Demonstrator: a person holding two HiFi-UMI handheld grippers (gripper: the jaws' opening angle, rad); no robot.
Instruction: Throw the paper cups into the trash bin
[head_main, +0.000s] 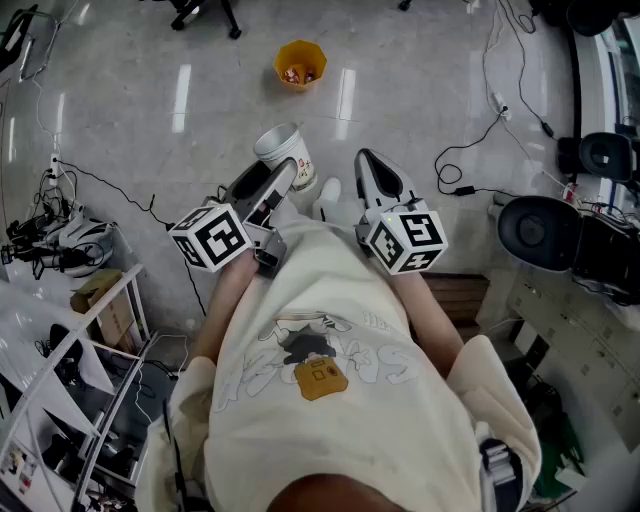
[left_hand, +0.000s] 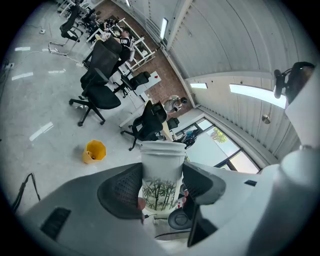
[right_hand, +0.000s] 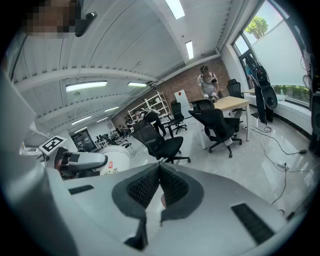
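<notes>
A white paper cup (head_main: 285, 152) with a bamboo print (left_hand: 161, 186) is held upright in front of the person, with my left gripper (head_main: 283, 178) shut on its sides. Its rim stands above the black pads (left_hand: 121, 189). The yellow trash bin (head_main: 300, 62) stands on the grey floor ahead, with some rubbish inside; in the left gripper view the bin (left_hand: 94, 151) lies left of the cup. My right gripper (head_main: 364, 160) hangs beside the cup to the right, jaws shut together (right_hand: 159, 169) and holding nothing. The right gripper view shows the cup (right_hand: 116, 161) at its left.
Black office chairs (left_hand: 99, 82) stand beyond the bin, and more chairs (right_hand: 217, 125) and desks are farther off. Cables (head_main: 478, 120) trail across the floor at the right, by black equipment (head_main: 540, 232). A white shelf rack (head_main: 70, 370) with clutter stands at the left.
</notes>
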